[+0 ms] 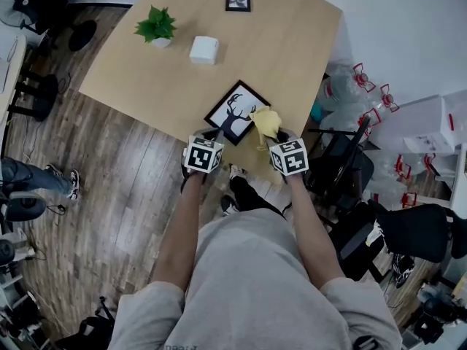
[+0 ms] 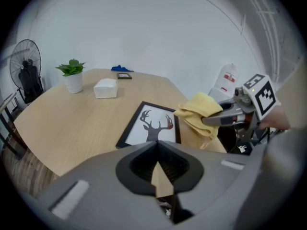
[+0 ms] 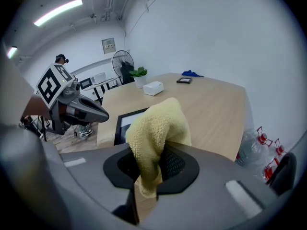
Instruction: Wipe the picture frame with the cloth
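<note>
Holds the yellow cloth (image 3: 156,128) in the right gripper (image 1: 272,134), jaws clamped hard on a bunched fold, so that a rounded pad stands out ahead of the tips and a short tail hangs below, likely to bring soft cloth rather than hard jaw to the glass. Carries that pad at the 4 o'clock side of the picture frame (image 1: 235,113), over its black edge; cannot tell from any view whether touching. Shows the frame lying flat on the table (image 1: 292,49), deer print up, turned corner-on at the table's 6 o'clock edge, dead ahead at 12 o'clock from the person, presumably close in for easy reach of both tools. Poises the left gripper (image 1: 215,134) at the frame's 7 o'clock side, jaws drawn together with nothing held between them, only a sliver of tabletop showing through. Seems set there to steady the frame against sliding under a wipe, though not visibly pressing on it. Leaves the other things well apart from the work: a potted plant (image 1: 155,26) at the table's 10 o'clock, a white box (image 1: 203,49) near it at its 4 o'clock, a small frame (image 1: 238,0) at the far 12 o'clock end. Reads as the outset of wiping, with no stroke across the glass evident. Calls next for lowering the pad flat and sweeping toward 10 o'clock, with some risk of pushing the frame unless braced.
</note>
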Demonstrator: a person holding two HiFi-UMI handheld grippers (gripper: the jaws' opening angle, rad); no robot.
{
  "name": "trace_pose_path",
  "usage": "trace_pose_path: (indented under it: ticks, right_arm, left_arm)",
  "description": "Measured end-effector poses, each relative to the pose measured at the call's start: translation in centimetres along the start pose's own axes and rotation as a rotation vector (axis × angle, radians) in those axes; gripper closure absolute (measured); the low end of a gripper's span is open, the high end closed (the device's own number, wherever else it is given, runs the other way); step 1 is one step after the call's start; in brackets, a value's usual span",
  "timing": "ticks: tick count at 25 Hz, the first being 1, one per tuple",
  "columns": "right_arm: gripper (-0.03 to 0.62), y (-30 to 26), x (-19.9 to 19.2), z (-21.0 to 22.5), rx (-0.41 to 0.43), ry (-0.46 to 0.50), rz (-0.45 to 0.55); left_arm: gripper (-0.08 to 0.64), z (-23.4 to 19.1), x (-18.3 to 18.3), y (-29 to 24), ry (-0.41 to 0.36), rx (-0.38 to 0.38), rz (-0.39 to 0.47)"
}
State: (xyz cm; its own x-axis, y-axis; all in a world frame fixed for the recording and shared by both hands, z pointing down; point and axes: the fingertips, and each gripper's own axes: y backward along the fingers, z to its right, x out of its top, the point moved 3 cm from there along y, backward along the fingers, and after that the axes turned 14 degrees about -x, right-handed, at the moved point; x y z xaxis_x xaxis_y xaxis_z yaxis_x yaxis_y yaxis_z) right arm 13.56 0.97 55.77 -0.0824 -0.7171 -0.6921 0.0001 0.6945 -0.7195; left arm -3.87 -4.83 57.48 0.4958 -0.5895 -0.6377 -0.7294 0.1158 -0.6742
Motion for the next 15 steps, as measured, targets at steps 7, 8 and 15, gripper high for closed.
trace_pose_path:
  ticks: [7, 8, 15]
  right_arm:
    - [0.541, 4.6, -0.7, -1.3, -0.048, -0.112, 0.103]
    - [0.541, 5.2, -0.9, -1.4, -0.055, -0.14, 0.115]
    - [0.541, 9.0, -2.6, -2.2, -0.065, -0.26, 0.16]
  left_arm:
    - [0.508, 3.3, -0.5, 4.5, -0.001, 0.048, 0.118]
    - [0.508, 3.7, -0.6, 5.0, -0.005, 0.054, 0.133]
    - [0.508, 7.4, -1.9, 7.7, -0.036, 0.073, 0.21]
